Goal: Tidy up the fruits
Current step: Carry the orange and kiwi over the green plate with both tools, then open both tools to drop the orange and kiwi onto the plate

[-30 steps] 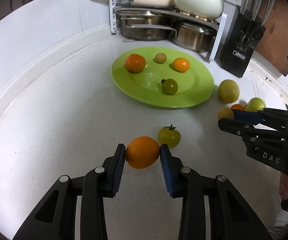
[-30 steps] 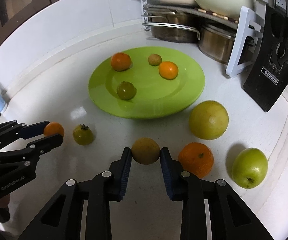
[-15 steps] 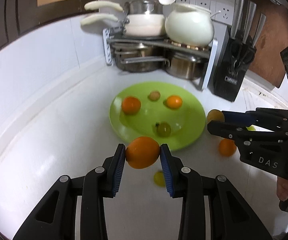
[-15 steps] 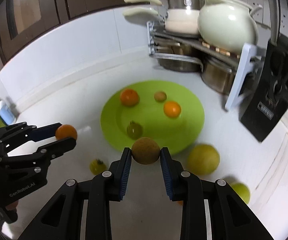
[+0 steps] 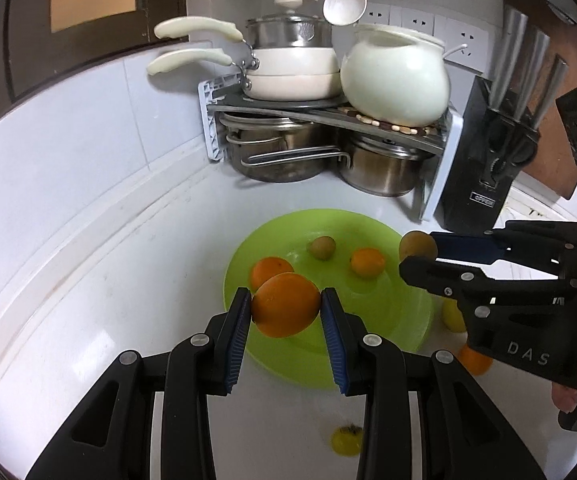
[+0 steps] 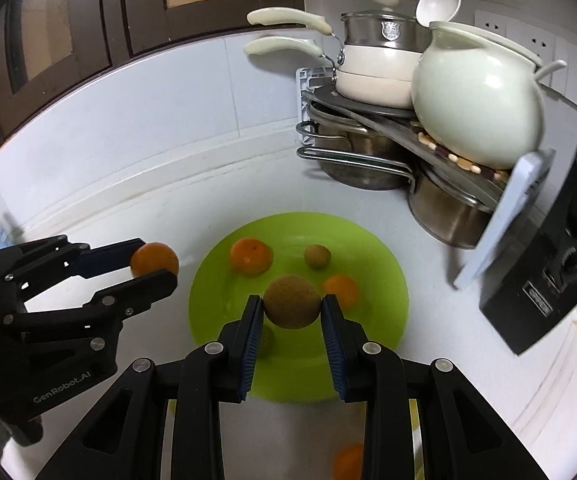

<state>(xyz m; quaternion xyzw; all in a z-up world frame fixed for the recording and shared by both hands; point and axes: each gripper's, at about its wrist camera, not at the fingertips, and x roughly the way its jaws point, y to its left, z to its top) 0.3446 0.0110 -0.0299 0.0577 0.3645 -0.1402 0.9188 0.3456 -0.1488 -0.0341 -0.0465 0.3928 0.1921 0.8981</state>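
Left wrist view: left gripper [image 5: 286,310], blue pads clamped on an orange [image 5: 286,305], one pad against each side of the fruit, held in the air above the near rim of the green plate [image 5: 392,320].
- Plate contents, same view: a second orange [image 5: 266,270] partly hidden behind the held one; a small orange [image 5: 367,262]; a small brownish fruit [image 5: 322,247].
- Right gripper [image 5: 418,254], entering from the right, closed on a round brown fruit [image 5: 417,245] over the plate's right edge.
- White counter [image 5: 108,280]: a yellow-green fruit [image 5: 346,442] near the bottom, blurred; a yellow fruit [image 5: 452,314] and another orange fruit [image 5: 474,360] beside the plate, partly hidden by the right gripper.
- Back corner: rack [image 5: 328,110] bearing cream pans and a white pot [image 5: 394,76], steel pots beneath; black knife block [image 5: 484,176] to its right.

Right wrist view: right gripper [image 6: 291,314], pads pressed to both sides of the brown fruit [image 6: 291,306], held above the centre of the plate [image 6: 376,320].
- Left gripper [image 6: 156,264] at the left, gripping its orange [image 6: 154,259] just off the plate's left rim.
- Plate shows the same orange [image 6: 250,255], small brownish fruit [image 6: 317,256] and small orange [image 6: 341,290].
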